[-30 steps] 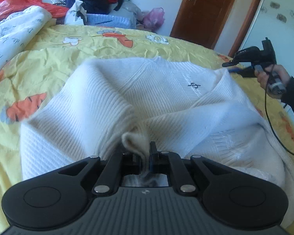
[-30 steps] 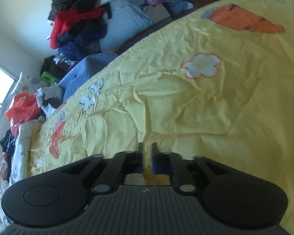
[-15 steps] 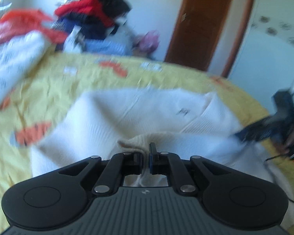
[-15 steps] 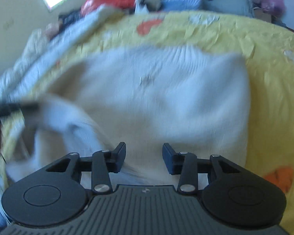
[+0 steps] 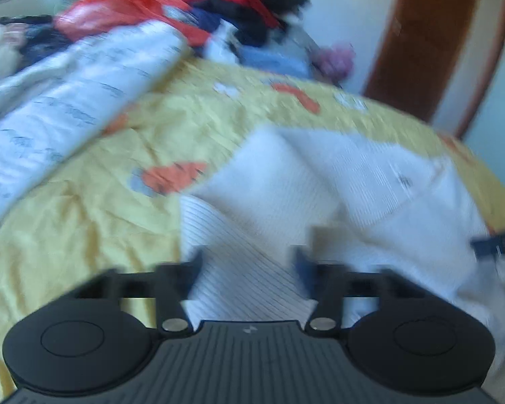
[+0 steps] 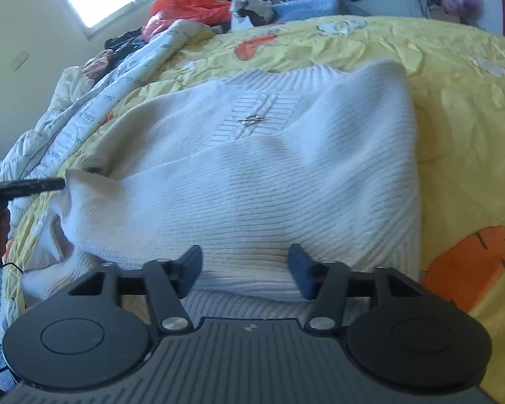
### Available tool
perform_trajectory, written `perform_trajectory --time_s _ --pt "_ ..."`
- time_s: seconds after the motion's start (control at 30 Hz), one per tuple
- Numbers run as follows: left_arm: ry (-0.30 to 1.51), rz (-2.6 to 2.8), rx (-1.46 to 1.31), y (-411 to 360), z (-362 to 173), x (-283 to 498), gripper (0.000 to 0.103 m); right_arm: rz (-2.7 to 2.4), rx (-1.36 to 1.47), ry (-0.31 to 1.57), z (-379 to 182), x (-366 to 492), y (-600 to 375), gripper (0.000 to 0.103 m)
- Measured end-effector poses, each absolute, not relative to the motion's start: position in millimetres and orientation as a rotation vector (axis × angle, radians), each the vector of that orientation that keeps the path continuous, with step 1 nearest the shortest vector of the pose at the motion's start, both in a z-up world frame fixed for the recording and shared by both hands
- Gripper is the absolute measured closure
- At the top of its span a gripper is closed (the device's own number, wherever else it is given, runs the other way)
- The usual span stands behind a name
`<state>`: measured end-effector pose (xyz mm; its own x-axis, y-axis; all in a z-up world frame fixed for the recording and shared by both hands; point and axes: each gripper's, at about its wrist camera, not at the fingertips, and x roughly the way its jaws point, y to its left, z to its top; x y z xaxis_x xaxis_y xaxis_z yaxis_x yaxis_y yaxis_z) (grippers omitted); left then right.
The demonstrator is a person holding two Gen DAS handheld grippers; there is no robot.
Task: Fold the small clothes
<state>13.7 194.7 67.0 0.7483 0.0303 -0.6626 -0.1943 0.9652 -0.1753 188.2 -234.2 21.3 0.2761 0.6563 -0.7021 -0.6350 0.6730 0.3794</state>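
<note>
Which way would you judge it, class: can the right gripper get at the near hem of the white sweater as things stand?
Probably yes. The right gripper hangs just over the white sweater, jaws opening with nothing pinched, and nothing lies over the near hem.

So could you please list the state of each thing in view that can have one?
White ribbed knit sweater: lying on the bed, partly folded, one flap laid over its body.
Left hand-held gripper: opening, pads clear of the knit beneath.
Right hand-held gripper: opening, nothing pinched.
Yellow carrot-print bedsheet: spread, wrinkled.
</note>
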Motion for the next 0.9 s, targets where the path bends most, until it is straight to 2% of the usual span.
perform_trajectory --time_s 0.07,0.17,0.27,0.3,0.33,0.37,0.43,0.5,0.57,0.73,0.9 --pt "0.664 0.169 -0.283 202.0 69.5 6.4 0.021 0.880 0.002 0.937 20.7 184.0 -228.3 0.025" --pt "0.614 0.186 -0.356 210.1 73.3 -7.4 0.021 0.884 -0.031 0.918 20.0 178.3 -219.4 0.016" --pt "0.590 0.148 -0.251 193.4 81.9 -20.1 0.021 0.871 -0.058 0.903 19.6 172.0 -213.4 0.013" --pt "0.587 0.145 -0.214 187.6 83.0 -23.2 0.021 0.852 -0.053 0.904 20.6 171.5 -211.9 0.014" --pt "0.586 0.145 -0.194 183.8 82.7 -26.6 0.021 0.822 -0.048 0.903 24.0 171.2 -209.7 0.022" --pt "0.586 0.146 -0.192 183.0 81.6 -29.4 0.021 0.780 -0.013 0.905 30.0 170.3 -207.0 0.037" --pt "0.578 0.162 -0.226 188.0 78.4 -35.0 0.021 0.820 0.152 0.895 42.6 161.6 -201.0 0.045" --pt "0.569 0.202 -0.289 196.8 74.2 -38.2 0.021 1.007 0.326 0.918 47.9 147.7 -182.3 0.045" --pt "0.558 0.226 -0.367 207.3 72.9 -40.8 0.021 1.164 0.373 0.970 46.4 128.7 -144.2 0.044" --pt "0.510 0.251 -0.434 218.8 80.4 -57.8 0.021 1.265 0.170 1.088 18.6 96.5 -41.4 0.044" --pt "0.498 0.247 -0.432 223.1 81.2 -81.0 0.021 1.338 0.122 1.181 -0.3 74.0 3.6 0.044"
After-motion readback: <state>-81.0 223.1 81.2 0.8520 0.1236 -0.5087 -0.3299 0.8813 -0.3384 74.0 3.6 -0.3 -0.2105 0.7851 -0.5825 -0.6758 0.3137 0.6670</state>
